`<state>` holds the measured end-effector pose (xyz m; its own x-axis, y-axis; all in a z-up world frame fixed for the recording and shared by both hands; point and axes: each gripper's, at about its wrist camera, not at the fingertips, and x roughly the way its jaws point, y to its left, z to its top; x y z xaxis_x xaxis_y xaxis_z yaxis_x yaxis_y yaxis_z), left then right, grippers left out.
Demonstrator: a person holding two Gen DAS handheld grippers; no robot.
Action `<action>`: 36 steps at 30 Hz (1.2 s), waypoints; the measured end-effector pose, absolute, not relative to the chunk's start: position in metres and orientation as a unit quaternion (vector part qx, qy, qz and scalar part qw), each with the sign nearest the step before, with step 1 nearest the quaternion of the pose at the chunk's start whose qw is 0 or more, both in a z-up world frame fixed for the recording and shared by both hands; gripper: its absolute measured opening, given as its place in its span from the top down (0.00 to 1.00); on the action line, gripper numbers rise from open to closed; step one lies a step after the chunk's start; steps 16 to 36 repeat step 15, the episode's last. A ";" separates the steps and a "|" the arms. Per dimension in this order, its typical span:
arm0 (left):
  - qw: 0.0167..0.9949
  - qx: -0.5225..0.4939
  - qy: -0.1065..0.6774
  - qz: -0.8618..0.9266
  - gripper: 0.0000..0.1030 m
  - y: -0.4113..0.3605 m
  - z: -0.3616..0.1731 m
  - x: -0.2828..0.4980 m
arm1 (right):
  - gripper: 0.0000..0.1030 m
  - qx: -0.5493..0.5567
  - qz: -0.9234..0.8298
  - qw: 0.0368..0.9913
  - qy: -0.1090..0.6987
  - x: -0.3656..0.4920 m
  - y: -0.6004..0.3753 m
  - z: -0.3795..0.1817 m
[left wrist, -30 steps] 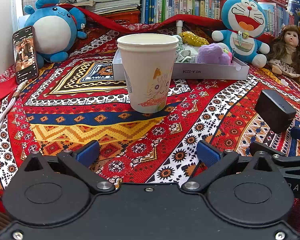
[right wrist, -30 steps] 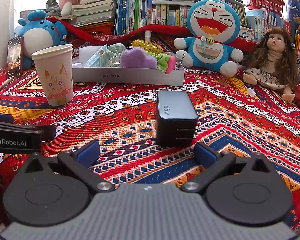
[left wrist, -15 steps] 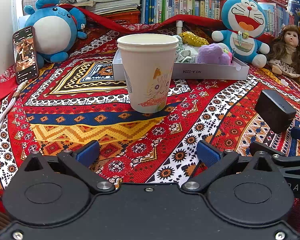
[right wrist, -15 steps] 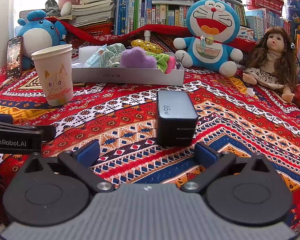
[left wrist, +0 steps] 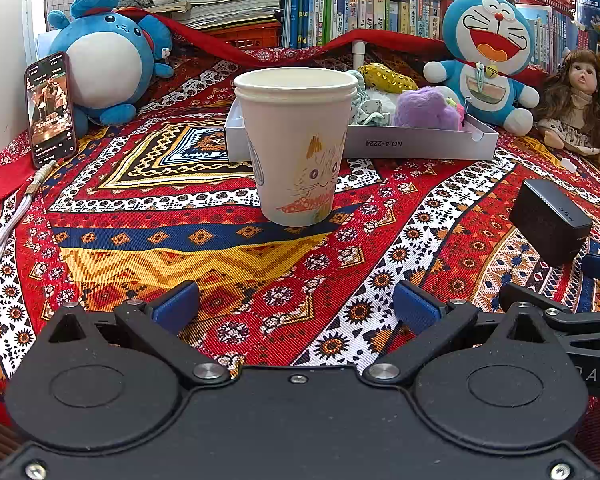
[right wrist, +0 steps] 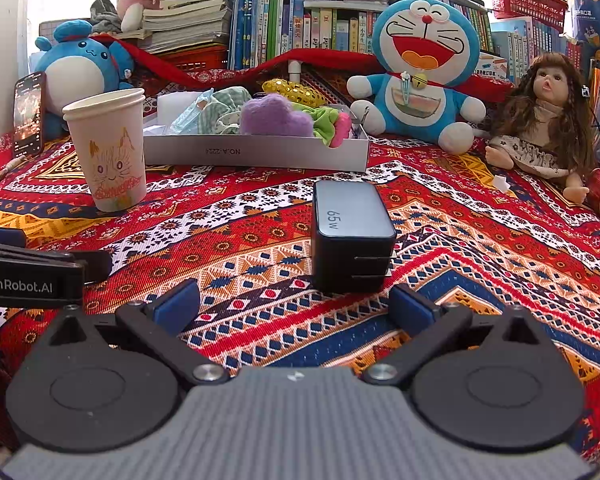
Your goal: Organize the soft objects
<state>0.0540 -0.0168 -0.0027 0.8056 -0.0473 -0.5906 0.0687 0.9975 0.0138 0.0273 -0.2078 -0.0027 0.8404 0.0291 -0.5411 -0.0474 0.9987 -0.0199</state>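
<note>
1. Phone (left wrist: 52, 108), far left of the left wrist view: stands upright, leaning on the blue plush (left wrist: 104, 68) at upper left.
2. Cup (left wrist: 296, 144), centre of the left wrist view: upright on the patterned cloth (left wrist: 180, 256), in front of the box's left end.
3. Left gripper (left wrist: 296, 306), bottom of the left wrist view: blue pads spread apart, nothing between them, low over the cloth.
4. Box (right wrist: 256, 152), upper centre of the right wrist view: a shallow white tray holding the soft objects, among them a purple heart (right wrist: 274, 120) and green scrunchie (right wrist: 324, 122).
5. Charger (right wrist: 350, 236), centre of the right wrist view: black block on the cloth, just ahead of the right gripper (right wrist: 296, 304), whose pads stand apart and hold nothing.
6. Cat plush (right wrist: 418, 68), upper right: seated behind the box.
7. Doll (right wrist: 548, 120), far right: sitting beside the cat plush.
</note>
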 end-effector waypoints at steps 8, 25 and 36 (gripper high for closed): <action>0.950 0.017 0.310 -0.030 0.00 -0.017 -0.003 0.054 | 0.00 -0.016 0.020 0.959 0.282 0.027 -0.208 -0.003; 0.950 0.020 0.309 -0.034 0.00 -0.016 -0.003 0.055 | 0.00 -0.015 0.020 0.959 0.281 0.027 -0.208 -0.003; 0.950 0.020 0.309 -0.034 0.00 -0.016 -0.003 0.055 | 0.00 -0.015 0.020 0.959 0.281 0.027 -0.208 -0.003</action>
